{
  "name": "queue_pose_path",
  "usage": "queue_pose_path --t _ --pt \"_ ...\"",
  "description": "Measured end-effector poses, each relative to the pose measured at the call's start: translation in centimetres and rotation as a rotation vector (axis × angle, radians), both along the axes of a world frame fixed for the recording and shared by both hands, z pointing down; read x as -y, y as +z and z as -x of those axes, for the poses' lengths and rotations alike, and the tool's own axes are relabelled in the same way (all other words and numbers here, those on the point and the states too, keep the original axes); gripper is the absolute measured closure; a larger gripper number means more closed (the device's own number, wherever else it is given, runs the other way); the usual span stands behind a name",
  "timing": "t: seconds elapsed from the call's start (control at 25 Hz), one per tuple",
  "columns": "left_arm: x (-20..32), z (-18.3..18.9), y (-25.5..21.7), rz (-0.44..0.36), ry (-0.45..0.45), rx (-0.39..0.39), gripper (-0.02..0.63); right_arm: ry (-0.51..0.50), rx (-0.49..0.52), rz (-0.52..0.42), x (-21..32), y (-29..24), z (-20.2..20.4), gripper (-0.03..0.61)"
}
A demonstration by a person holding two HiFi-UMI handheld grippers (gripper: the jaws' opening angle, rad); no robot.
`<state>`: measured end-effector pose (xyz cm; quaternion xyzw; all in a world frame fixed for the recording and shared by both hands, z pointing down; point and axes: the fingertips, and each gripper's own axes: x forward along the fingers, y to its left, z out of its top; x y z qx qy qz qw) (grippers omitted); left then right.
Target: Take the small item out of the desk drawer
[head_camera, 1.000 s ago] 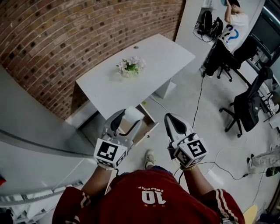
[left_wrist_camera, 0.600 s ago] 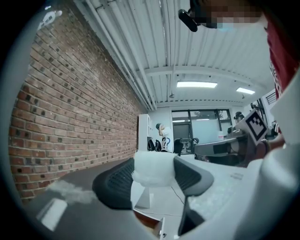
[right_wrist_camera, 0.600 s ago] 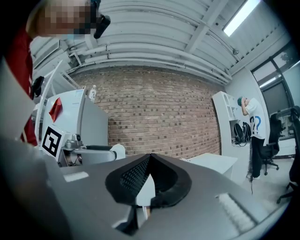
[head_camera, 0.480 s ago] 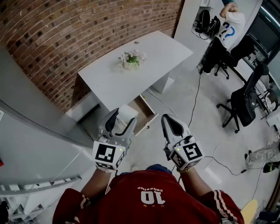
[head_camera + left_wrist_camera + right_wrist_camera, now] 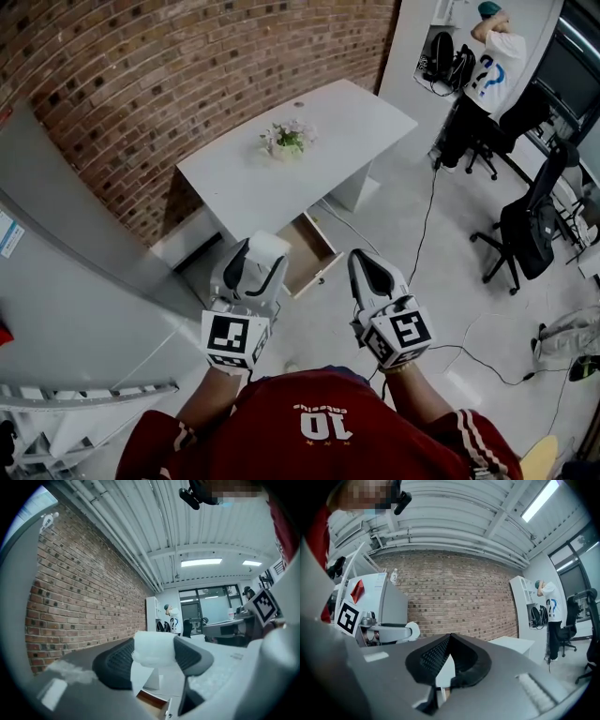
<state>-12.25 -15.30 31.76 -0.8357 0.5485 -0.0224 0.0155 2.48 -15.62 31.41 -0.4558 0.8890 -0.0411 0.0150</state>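
A red brick wall runs behind a white desk, which stands at an angle on the pale floor. Below the desk's near edge a wooden-lined drawer is pulled out. In front of it the person holds both grippers level and side by side. The left gripper has its jaws spread wide and clamped on the small white item, whose soft, crumpled body fills the gap between the dark ribbed pads. The item is out of the drawer and, in the head view, just beside it. The right gripper has its jaws pressed together at the tips with nothing between them. A small bunch of flowers sits on the desktop.
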Motion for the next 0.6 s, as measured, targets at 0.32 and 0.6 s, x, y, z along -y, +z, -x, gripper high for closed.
queue_pose_path --t 0.32,0.6 --pt "-0.3 0.5 -0.8 -0.035 -0.032 0.008 0.341 0.07 -0.009 -0.003 -0.4 -0.1 -1.5 0.578" --pt "-0.4 0.8 0.0 -0.006 -0.05 -0.008 0.341 0.12 -0.019 0.014 -1.1 0.7 -3.2 0.578"
